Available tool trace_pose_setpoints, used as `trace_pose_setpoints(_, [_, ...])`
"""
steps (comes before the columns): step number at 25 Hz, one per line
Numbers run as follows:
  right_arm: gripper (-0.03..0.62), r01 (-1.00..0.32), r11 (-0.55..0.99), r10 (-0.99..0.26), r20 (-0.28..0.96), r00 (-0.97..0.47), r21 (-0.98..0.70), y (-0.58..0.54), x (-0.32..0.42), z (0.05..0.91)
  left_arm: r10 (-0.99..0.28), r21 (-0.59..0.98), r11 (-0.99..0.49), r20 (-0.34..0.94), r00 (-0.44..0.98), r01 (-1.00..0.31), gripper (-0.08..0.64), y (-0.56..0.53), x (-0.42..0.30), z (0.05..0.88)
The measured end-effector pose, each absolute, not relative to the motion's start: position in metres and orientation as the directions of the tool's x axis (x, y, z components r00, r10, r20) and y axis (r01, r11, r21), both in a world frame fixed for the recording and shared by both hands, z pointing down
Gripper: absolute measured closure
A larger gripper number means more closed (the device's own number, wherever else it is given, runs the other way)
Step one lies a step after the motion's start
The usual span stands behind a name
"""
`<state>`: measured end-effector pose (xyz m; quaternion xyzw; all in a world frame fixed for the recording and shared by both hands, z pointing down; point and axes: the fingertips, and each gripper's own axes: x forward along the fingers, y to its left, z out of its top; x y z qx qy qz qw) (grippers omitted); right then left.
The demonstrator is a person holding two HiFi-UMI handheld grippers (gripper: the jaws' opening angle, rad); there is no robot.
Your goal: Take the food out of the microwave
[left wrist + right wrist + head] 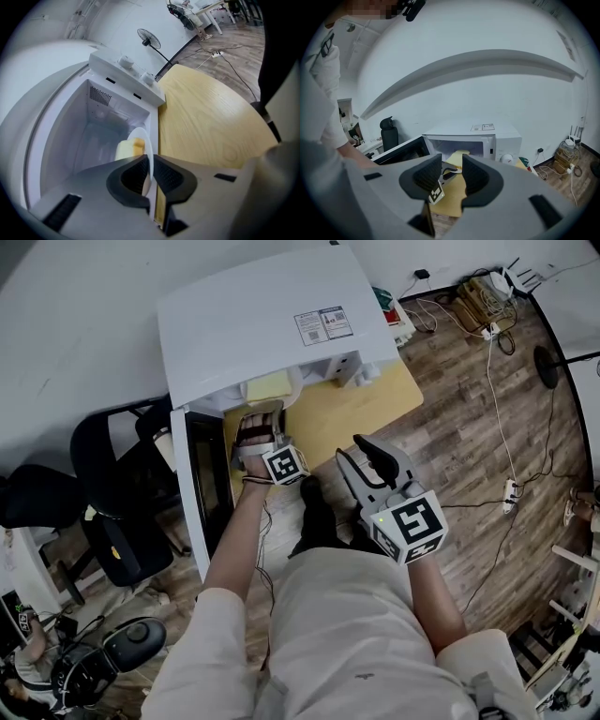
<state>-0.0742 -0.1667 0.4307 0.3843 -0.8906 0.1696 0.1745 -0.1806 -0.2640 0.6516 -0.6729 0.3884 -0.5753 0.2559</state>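
Observation:
The white microwave [262,315] stands on a wooden table [375,399] with its door [202,484] swung open to the left. Inside the cavity [93,122] a white plate [140,140] carries pale yellow food [125,150]. My left gripper [150,176] reaches into the opening and is shut on the plate's near rim, which stands edge-on between the pads. In the head view the left gripper [258,423] sits at the microwave's mouth. My right gripper [370,460] hangs back over the table's front edge, open and holding nothing; its view shows the microwave [487,133] beyond its jaws [452,173].
A black office chair [112,474] stands left of the open door. Cables and a power strip [511,491] lie on the wooden floor to the right. A standing fan [149,40] is by the far wall. The microwave's knobs [125,61] are on its right panel.

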Motion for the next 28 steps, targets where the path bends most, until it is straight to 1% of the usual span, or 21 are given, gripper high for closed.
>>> trace_pose_setpoints(7, [0.466, -0.716, 0.676, -0.6, 0.432, -0.673, -0.175, -0.165, -0.074, 0.429, -0.878, -0.854, -0.467, 0.478, 0.006, -0.228, 0.546, -0.265, -0.181, 0.626])
trace_pose_setpoints(13, [0.466, -0.695, 0.698, -0.583, 0.427, -0.692, -0.173, -0.156, -0.063, 0.426, -0.892, -0.88, -0.437, 0.45, -0.035, -0.187, 0.546, -0.255, -0.18, 0.622])
trace_pose_setpoints(19, [0.466, -0.675, 0.718, -0.567, 0.417, -0.71, -0.171, -0.144, -0.043, 0.424, -0.903, -0.898, -0.4, 0.42, -0.087, -0.183, 0.546, -0.241, -0.179, 0.612])
trace_pose_setpoints(28, [0.466, -0.616, 0.769, -0.529, 0.372, -0.763, -0.171, -0.116, -0.015, 0.409, -0.908, -0.914, -0.364, 0.39, -0.149, -0.178, 0.548, -0.194, -0.163, 0.585])
